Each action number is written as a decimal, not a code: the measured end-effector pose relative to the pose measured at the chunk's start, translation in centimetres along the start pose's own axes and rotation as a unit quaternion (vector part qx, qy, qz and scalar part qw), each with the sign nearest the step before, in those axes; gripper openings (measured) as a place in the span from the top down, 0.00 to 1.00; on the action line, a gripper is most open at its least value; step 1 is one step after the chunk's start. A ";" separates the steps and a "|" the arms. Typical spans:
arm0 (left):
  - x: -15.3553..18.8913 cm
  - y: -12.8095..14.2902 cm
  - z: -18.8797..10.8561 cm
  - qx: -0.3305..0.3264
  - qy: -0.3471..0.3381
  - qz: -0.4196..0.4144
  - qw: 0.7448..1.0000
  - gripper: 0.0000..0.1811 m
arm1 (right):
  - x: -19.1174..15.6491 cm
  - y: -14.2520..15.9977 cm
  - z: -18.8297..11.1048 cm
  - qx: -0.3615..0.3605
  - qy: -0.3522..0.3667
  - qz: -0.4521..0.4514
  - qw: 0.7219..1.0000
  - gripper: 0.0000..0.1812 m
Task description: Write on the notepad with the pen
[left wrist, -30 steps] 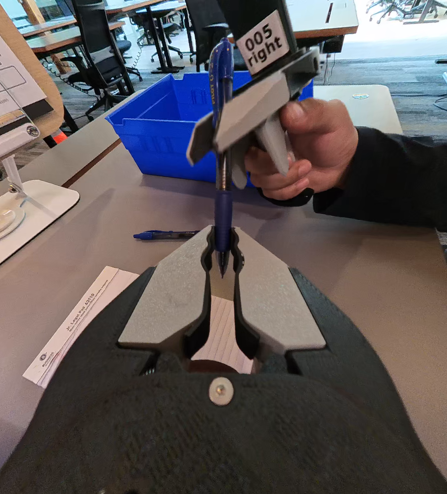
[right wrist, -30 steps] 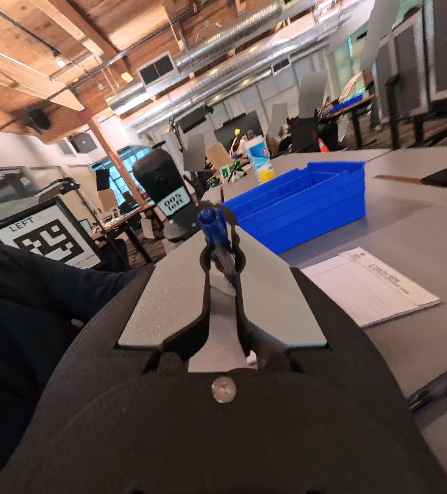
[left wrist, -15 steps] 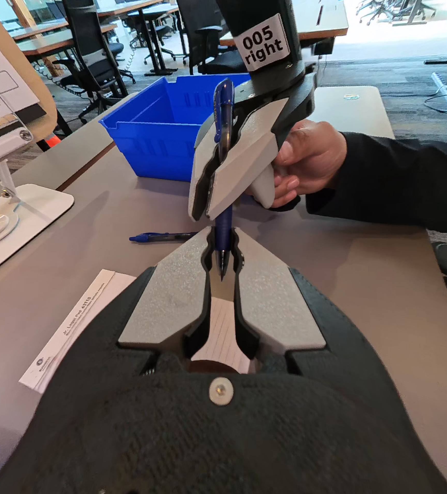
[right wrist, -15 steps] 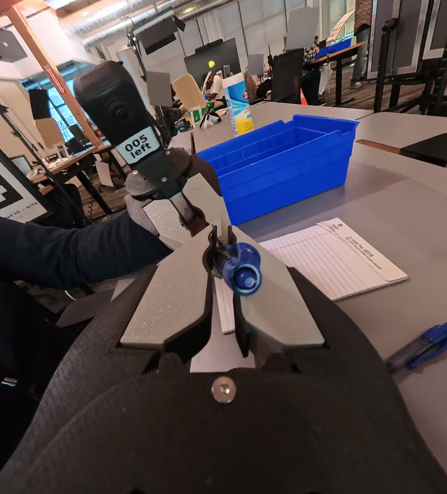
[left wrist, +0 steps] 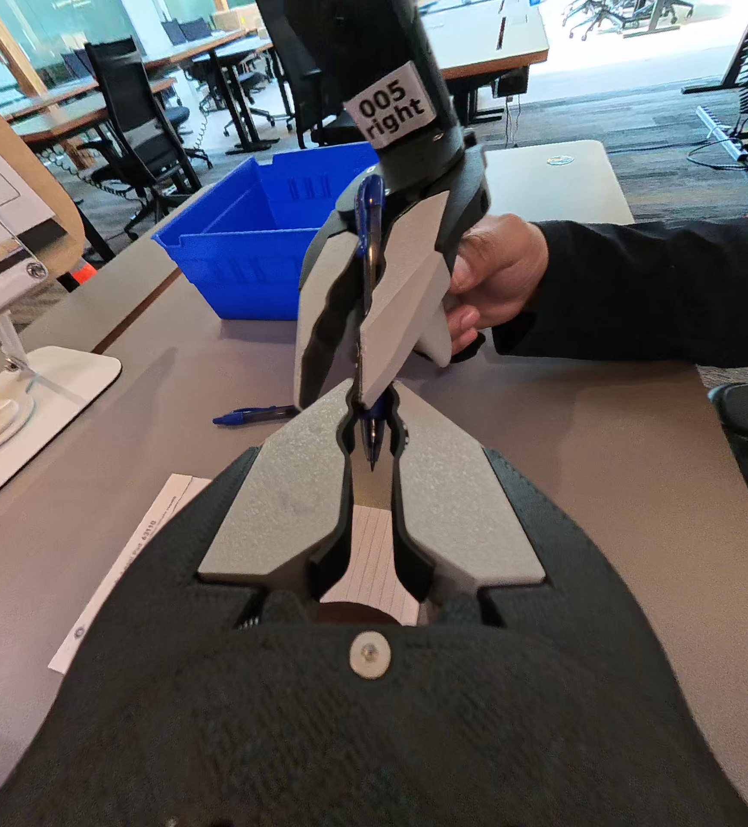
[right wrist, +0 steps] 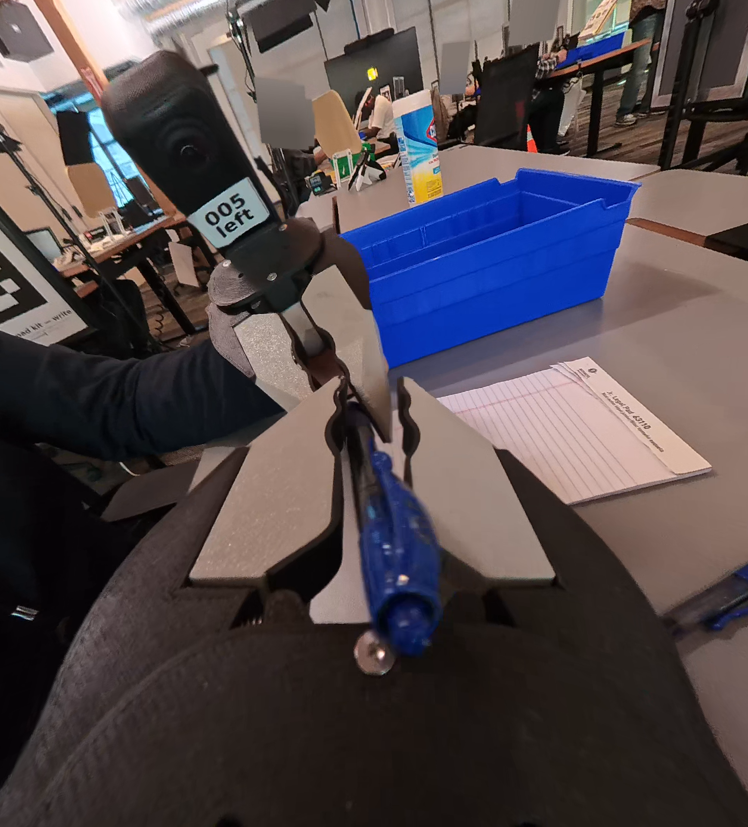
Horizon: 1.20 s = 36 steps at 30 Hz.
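Item: left gripper (left wrist: 372, 402), jaws closing on the lower barrel of a blue pen (left wrist: 371, 441), gripping it just above the tip and holding it near upright, point down. The tip is hanging over bare table (left wrist: 586, 492) just past the far edge of the notepad, not touching the paper. Item: right gripper (right wrist: 372, 385), coming at the same pen from above, its grey fingers (right wrist: 273, 492) standing slightly parted. The barrel is lying lengthwise in the slot between them, clicker end toward the wrist, with a gap showing between the pen and one finger, so this pair is not clamping it. A person's hand (left wrist: 493, 273) in a dark sleeve is wrapping the right gripper's handle. Item: notepad (right wrist: 564, 429), white, lined, lying flat on the grey table directly under the left gripper, its bound header strip facing away from the blue bin. Item: second blue pen (left wrist: 251, 414), lying loose on the table beyond the pad, apart from both grippers. Item: blue plastic bin (right wrist: 497, 277), open-topped, standing farther back on the table. Item: wipes canister (right wrist: 419, 147), standing upright behind the bin. Item: sign holder on a white base (left wrist: 27, 394), sitting at the table's left edge.
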State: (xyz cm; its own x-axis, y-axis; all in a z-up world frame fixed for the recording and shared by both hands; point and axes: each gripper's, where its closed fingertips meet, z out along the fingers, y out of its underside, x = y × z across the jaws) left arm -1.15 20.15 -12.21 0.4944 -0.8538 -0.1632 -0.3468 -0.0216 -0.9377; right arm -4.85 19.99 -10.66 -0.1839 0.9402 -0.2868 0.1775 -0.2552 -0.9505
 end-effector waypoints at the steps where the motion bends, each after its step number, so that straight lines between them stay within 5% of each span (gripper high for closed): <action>1: 0.1 0.1 0.0 -0.004 0.004 -0.002 1.000 0.96 | -0.1 0.1 0.0 -0.001 -0.006 0.004 1.000 0.88; 36: 0.4 0.2 -0.7 0.003 0.052 -0.074 0.996 0.89 | 0.0 0.0 0.7 0.002 0.024 -0.039 0.999 0.93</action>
State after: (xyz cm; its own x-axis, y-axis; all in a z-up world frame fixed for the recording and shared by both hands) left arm -1.57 19.48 -12.25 0.4546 -0.8907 0.0091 -0.2721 -0.1486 -0.9507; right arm -5.49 19.87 -10.73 -0.1511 0.9666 -0.2069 0.1603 -0.1825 -0.9700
